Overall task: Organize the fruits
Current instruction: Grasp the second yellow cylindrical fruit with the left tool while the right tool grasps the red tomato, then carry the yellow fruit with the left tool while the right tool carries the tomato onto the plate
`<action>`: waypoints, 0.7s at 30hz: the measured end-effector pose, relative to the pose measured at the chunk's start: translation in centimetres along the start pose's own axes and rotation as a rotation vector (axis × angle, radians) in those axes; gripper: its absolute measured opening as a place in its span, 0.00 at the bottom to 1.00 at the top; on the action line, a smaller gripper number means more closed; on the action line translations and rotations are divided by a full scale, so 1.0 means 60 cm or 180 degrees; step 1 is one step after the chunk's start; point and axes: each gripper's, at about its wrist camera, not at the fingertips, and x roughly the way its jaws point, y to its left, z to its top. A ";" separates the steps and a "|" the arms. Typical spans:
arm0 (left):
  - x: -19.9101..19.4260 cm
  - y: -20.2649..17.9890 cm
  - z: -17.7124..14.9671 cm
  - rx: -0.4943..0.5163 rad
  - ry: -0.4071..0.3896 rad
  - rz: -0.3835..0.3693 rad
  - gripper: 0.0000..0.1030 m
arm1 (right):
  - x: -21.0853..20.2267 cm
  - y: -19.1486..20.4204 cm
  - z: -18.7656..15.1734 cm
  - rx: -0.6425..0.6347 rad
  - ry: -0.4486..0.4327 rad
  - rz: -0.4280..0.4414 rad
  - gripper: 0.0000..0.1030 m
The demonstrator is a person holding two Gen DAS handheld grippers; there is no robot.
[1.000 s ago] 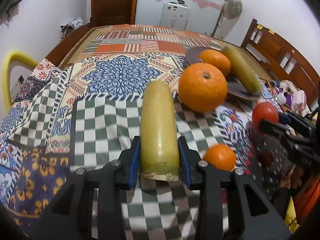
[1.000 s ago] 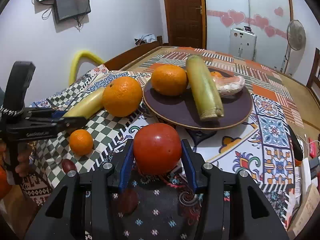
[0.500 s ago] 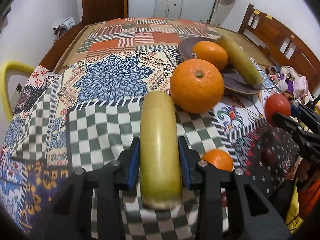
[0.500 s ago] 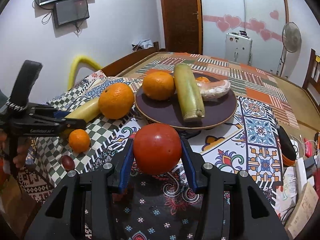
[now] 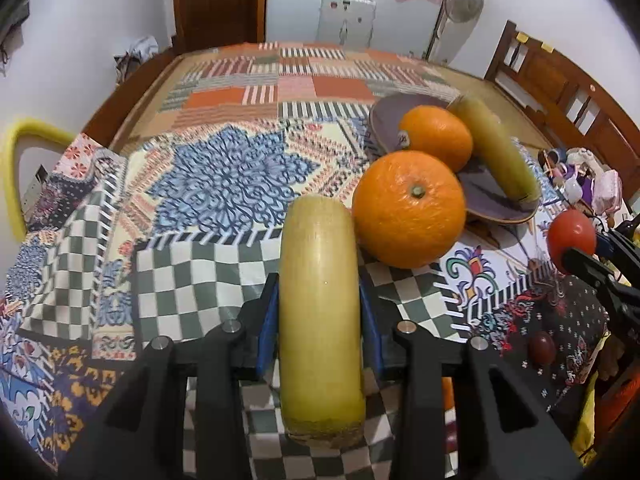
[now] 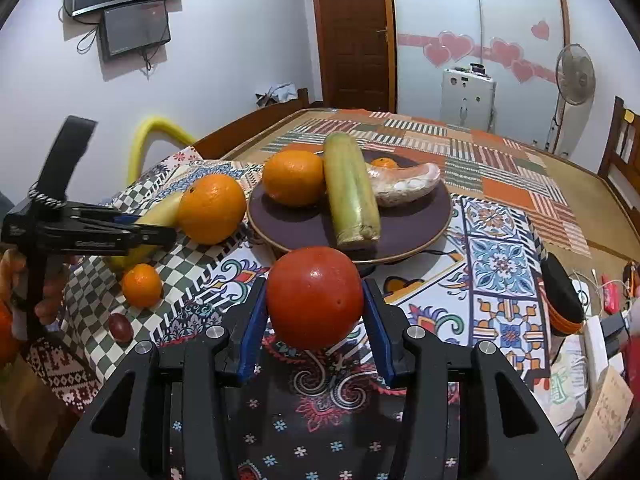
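Observation:
My left gripper [image 5: 318, 296] is shut on a long yellow-green fruit [image 5: 320, 320], held lengthwise above the checked cloth; its far end is close to a large orange [image 5: 408, 208]. My right gripper [image 6: 314, 300] is shut on a round red fruit [image 6: 314, 296], held in front of a dark plate [image 6: 416, 224]. On the plate lie an orange [image 6: 292, 178], a second yellow-green fruit [image 6: 352, 192], a pale curved piece [image 6: 404, 184] and a small orange [image 6: 384, 163] behind them. A small orange [image 6: 142, 285] and a small dark fruit [image 6: 120, 327] lie on the cloth.
The patterned cloth covers the table's near half; bare mat lies beyond. A yellow chair back [image 5: 16, 168] stands at the left edge and a wooden chair [image 5: 560, 80] at the right. Loose clutter [image 6: 596, 320] crowds the table's right side. A hand [image 6: 12, 280] holds the left gripper.
Both grippers have shifted a little, each with its fruit still held. The left one has come closer to the large orange. In the right wrist view the plate sits slightly farther off.

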 end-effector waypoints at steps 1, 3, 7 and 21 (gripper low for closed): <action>-0.008 -0.001 -0.001 0.0002 -0.0044 0.0012 0.36 | -0.001 -0.002 0.002 0.0009 -0.0013 -0.0012 0.42; -0.032 -0.001 0.000 -0.0014 -0.0165 0.0017 0.36 | -0.005 -0.006 0.004 0.0028 -0.0033 -0.0023 0.42; -0.077 -0.006 0.011 -0.0037 -0.0396 -0.0002 0.36 | -0.013 -0.016 0.012 0.0082 -0.0094 -0.0047 0.42; -0.129 -0.100 0.076 0.0227 -0.0883 -0.0178 0.36 | -0.039 -0.059 0.059 0.0116 -0.0331 -0.0251 0.42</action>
